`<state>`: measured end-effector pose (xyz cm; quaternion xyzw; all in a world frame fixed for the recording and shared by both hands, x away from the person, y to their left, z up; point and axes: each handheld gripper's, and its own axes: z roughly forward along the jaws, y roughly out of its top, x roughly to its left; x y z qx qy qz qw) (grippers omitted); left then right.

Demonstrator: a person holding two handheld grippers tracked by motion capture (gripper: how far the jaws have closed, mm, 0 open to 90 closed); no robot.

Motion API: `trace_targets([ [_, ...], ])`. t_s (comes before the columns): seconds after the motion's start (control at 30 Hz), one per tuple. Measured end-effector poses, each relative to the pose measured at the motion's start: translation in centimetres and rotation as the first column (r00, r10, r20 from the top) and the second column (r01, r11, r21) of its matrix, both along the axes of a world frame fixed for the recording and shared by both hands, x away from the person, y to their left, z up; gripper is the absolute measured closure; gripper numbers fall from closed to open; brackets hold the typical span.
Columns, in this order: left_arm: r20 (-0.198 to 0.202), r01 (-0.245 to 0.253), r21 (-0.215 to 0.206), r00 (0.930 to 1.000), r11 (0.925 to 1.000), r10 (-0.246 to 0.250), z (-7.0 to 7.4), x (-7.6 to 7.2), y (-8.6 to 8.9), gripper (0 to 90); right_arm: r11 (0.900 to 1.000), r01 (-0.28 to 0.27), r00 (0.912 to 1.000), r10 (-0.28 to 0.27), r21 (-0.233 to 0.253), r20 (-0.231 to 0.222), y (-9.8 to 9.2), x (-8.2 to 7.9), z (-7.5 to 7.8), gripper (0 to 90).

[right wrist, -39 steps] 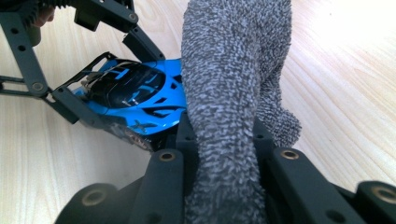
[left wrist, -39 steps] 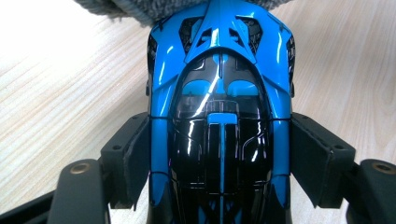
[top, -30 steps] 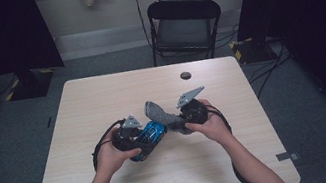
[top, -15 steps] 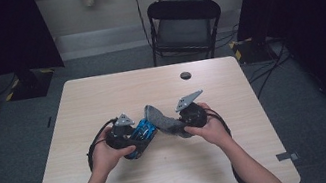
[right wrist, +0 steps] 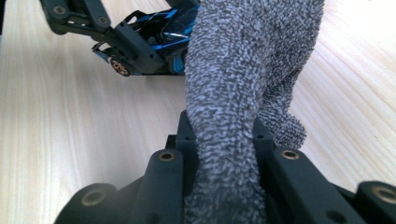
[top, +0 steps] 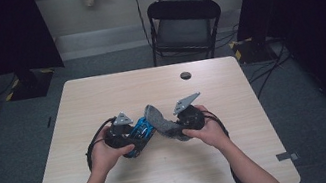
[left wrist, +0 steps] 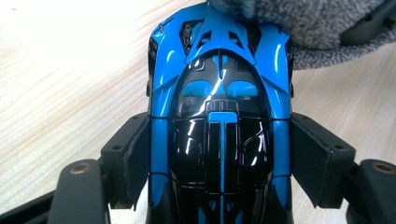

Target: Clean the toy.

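Dark curtains flank a pale wall with a folding chair (top: 183, 27) standing on grey carpet behind the light wooden desk (top: 101, 97). From the high view, a small dark round object (top: 185, 75) lies near the desk's far edge, right of centre. Both forearms come in over the near edge. The left gripper (top: 134, 136) and the right gripper (top: 174, 129) meet around the middle of the desk, somewhat nearer the near edge. Between them sit a blue toy car (top: 141, 129) and a grey cloth (top: 160, 122), the cloth lying against the car's right end.

Along the left gripper view, the toy car (left wrist: 219, 116) sits lengthwise between the two black jaws, glossy blue with a black cabin. The padded jaws press its flanks on both sides, so the left gripper (left wrist: 219, 158) is clamped on the car. The fuzzy cloth (left wrist: 303, 28) covers the car's far end at the top right, touching it, with desk wood showing on either side.

Along the right gripper view, the right gripper (right wrist: 222, 149) is clenched on the cloth (right wrist: 243, 70), which rises thick and folded from between its jaws. Beyond it, at the upper left, the left gripper (right wrist: 116, 44) holds the car (right wrist: 161, 32) just above the desk, and the cloth reaches over the car's nearer end.
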<state>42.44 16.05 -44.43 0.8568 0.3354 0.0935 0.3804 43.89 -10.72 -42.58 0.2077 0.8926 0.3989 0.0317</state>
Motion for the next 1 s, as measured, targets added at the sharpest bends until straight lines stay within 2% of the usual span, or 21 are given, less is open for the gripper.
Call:
trace_targets([
  [0.1,0.005,-0.01,0.002,0.9999,0.9999,0.01,0.1,0.2,0.3,28.0,1.0,-0.006,1.0,0.006,0.003,0.0,-0.1,-0.1,0.1,73.7],
  [0.23,0.003,-0.025,-0.015,0.9997,0.9996,0.025,0.4,0.3,0.7,28.1,1.0,-0.011,0.9999,0.011,0.002,-0.005,-0.4,-0.3,0.2,73.7],
  [0.4,0.013,-0.025,-0.022,0.9996,0.9995,0.025,0.7,0.2,0.7,28.0,1.0,-0.014,0.9999,0.014,0.001,-0.009,-0.7,-0.3,0.0,73.7],
  [0.57,0.007,-0.027,-0.032,0.9996,0.9991,0.027,0.8,0.5,0.2,28.1,0.999,-0.029,0.9994,0.029,-0.015,-0.018,-0.2,-0.5,-0.5,73.7],
  [0.73,0.008,-0.04,-0.025,0.9992,0.9989,0.04,1.0,0.9,0.4,28.0,0.998,-0.048,0.9986,0.047,-0.029,-0.024,0.0,-0.7,-0.8,73.7],
  [0.87,0.017,-0.041,-0.011,0.999,0.9991,0.042,1.2,0.9,0.9,28.0,1.0,-0.016,0.9997,0.016,-0.015,-0.016,-0.9,-0.3,-0.6,73.7],
  [1.0,0.017,-0.039,-0.017,0.9991,0.9991,0.039,1.4,0.6,1.3,28.0,0.999,0.033,0.9993,-0.033,-0.013,-0.016,-2.5,0.3,-0.6,73.7],
])
